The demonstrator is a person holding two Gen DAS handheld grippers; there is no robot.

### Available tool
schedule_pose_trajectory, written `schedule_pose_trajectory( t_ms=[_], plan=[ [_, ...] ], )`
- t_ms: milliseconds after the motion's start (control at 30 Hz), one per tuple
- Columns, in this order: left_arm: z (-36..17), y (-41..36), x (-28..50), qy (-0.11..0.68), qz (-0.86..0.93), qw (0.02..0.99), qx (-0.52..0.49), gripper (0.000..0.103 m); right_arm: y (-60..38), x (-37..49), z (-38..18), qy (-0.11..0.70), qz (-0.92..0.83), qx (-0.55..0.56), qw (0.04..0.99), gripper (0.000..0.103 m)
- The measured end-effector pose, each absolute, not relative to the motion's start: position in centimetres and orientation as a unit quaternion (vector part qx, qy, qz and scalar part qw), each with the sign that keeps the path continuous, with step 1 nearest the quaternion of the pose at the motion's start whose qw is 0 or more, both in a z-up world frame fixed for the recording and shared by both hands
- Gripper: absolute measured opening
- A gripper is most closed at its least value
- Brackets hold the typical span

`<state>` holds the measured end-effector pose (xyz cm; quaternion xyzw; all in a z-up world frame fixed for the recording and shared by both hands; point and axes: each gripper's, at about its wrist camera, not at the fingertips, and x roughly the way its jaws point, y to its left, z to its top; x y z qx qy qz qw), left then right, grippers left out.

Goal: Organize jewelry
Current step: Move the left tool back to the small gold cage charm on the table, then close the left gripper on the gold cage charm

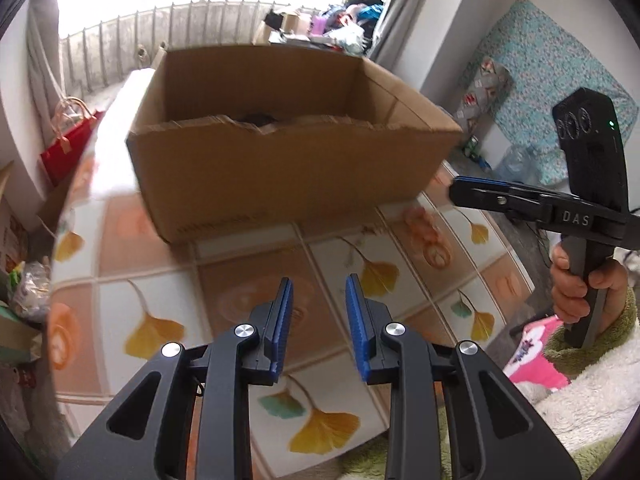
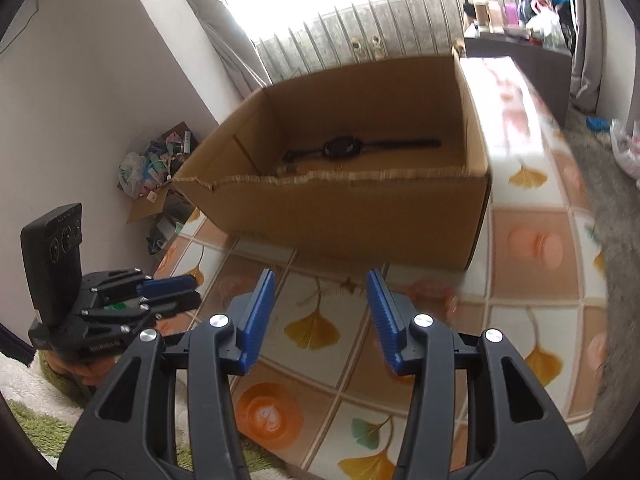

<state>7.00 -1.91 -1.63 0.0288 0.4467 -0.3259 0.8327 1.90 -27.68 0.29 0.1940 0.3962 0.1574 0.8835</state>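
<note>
The main risk is the reach into the cardboard box (image 2: 352, 200): its near wall has a torn, ragged top edge, and a gripper going over it to the wristwatch (image 2: 340, 147) on the box floor could catch a finger on that edge and shove the box toward the far edge of the table (image 2: 536, 240). The box looks light and sits on a glossy ginkgo-leaf tablecloth, so it would probably slide easily. The watch itself is a second worry: it lies flat, strap stretched out across the floor near the far wall, so the pads may skate over the thin strap or pinch only one end and let the case swing. A pale small item lies by the near wall inside the box, but it is too blurred to name.

From the left wrist view only a dark hint of the watch shows over the torn edge, so that side would be reaching nearly blind.

The left gripper (image 1: 318, 284) is held low over the near part of the table, pointing at the box's near wall, its blue pads apart with nothing between them. The right gripper (image 2: 322, 280) hovers likewise, a little higher and toward the table's right side, jaws spread and empty. In the left view the right hand (image 1: 588, 292) grips the handle upright, fingers wrapped round it, beyond the table's right edge.
</note>
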Motion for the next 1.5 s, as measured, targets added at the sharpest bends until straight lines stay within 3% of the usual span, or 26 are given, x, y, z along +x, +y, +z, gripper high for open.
schedule_pose_trajectory(
  t_ms=[233, 600, 833, 1500],
  plan=[
    [-4.8, -4.8, 7.1, 0.474, -0.341, 0.811, 0.046, 0.027, -25.8, 2.3, -3.3, 0.437, 0.148, 0.218, 0.86, 0.03],
    [-6.1, -7.0, 7.2, 0.473, -0.31, 0.819, 0.099, 0.026, -24.7, 2.9, -4.3, 0.437, 0.138, 0.193, 0.868, 0.029],
    [-6.4, -8.0, 7.0, 0.458, -0.293, 0.827, 0.139, 0.011, -25.0, 3.3, -4.7, 0.434, 0.136, 0.197, 0.869, 0.029],
    [-6.8, -8.2, 7.1, 0.45, -0.29, 0.832, 0.145, 0.004, -25.5, 3.0, -4.2, 0.429, 0.127, 0.192, 0.874, 0.029]
  ],
)
